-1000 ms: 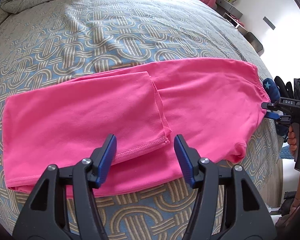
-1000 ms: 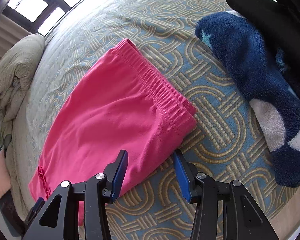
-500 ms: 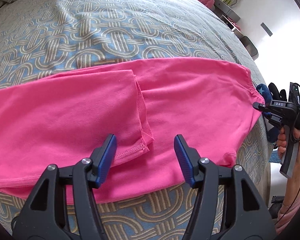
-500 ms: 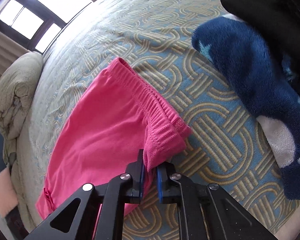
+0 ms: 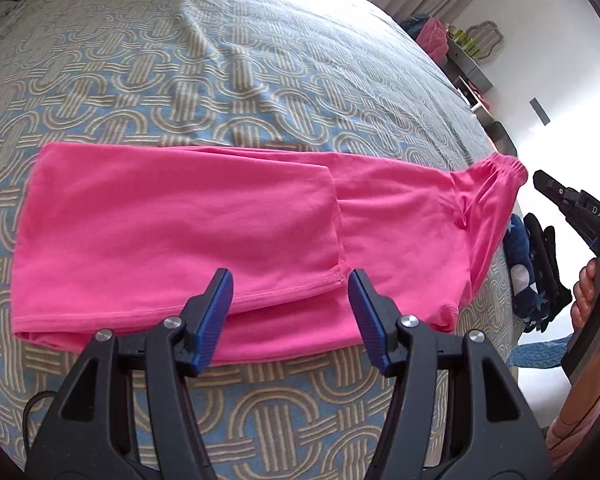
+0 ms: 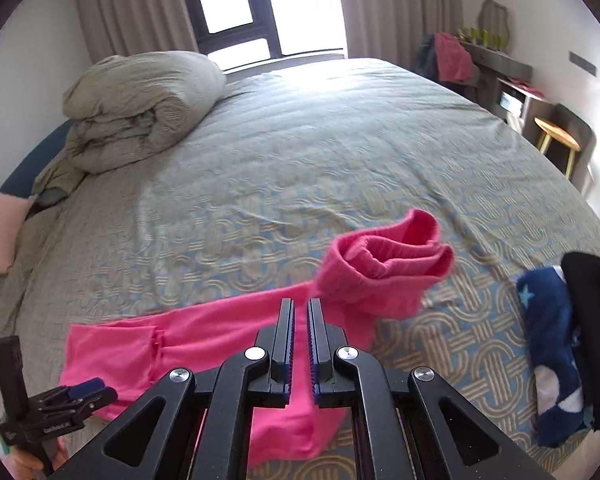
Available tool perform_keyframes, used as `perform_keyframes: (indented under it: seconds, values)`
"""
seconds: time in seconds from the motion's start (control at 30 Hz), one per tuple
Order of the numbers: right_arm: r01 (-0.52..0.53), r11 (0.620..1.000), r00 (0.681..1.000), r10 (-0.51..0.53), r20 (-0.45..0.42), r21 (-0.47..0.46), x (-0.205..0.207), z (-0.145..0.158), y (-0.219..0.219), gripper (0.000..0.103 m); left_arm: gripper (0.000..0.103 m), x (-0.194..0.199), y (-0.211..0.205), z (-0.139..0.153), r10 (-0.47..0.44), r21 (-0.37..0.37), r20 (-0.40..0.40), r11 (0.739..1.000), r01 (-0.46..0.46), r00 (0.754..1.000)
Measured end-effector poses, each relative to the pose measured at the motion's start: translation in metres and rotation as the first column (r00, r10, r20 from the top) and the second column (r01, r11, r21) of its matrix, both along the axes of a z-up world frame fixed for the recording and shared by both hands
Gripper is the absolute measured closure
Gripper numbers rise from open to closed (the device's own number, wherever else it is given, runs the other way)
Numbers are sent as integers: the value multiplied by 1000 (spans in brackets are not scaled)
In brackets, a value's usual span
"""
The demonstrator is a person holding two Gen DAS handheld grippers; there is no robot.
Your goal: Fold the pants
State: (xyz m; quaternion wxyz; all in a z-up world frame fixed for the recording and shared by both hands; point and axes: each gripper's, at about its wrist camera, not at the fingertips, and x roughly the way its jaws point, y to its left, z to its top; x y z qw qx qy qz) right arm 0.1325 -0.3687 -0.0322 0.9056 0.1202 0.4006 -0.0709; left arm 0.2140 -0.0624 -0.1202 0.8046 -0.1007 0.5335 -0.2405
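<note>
On the patterned bed (image 5: 260, 60), pink pants (image 5: 180, 232) lie flat with one leg end doubled back; the right gripper (image 6: 300, 344) is clenched on the fabric near the waistband (image 6: 392, 252), lifted clear of the cover. The left gripper (image 5: 290, 316) hovers with its fingers spread, just above the folded hem. Fabric looks light, limp, prone to sag: best gripped at seams or elastic.

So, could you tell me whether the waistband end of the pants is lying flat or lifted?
Lifted: the right claw is shut on the pants, their waistband curling above the bedspread.
</note>
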Motion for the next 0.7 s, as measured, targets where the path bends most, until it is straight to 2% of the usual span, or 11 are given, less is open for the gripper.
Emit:
perform_keyframes:
  seconds: [0.07, 0.17, 0.23, 0.27, 0.33, 0.4, 0.47, 0.53, 0.63, 0.7]
  values:
    - [-74, 997, 997, 74, 21, -14, 9, 8, 33, 98, 42, 0, 20, 3, 36, -9, 4, 999, -36, 999]
    - [-182, 983, 983, 182, -12, -8, 20, 10, 68, 98, 42, -1, 46, 8, 80, -17, 17, 997, -79, 997]
    - [-169, 986, 984, 168, -58, -12, 24, 6, 66, 97, 42, -2, 57, 10, 89, -21, 25, 996, -89, 996]
    - [-124, 992, 989, 123, -86, -7, 27, 2, 55, 95, 42, -3, 59, 10, 92, -17, 30, 996, -91, 995]
    - [22, 999, 989, -17, -146, 33, 28, -12, 14, 83, 42, -3, 60, 7, 89, -10, 37, 996, -89, 995]
    - [190, 978, 964, -169, -206, 89, 17, -27, -31, 56, 42, -3, 59, 1, 82, -11, 22, 997, -82, 996]
    - [285, 952, 939, -253, -235, 116, -1, -39, -56, 54, 42, -3, 54, -4, 69, -12, 5, 998, -69, 998]
    - [256, 964, 939, -232, -255, 66, -8, -46, -53, 52, 42, -5, 46, -6, 49, -1, 2, 999, -49, 999]
    - [96, 992, 957, -114, -266, -78, 1, -55, -11, 41, 42, -9, 33, -7, 18, 15, 8, 1000, -18, 1000]
    - [-17, 987, 957, -30, -287, -161, 16, -65, 20, 36, 42, -11, 28, -7, 6, 26, 8, 1000, -6, 1000]
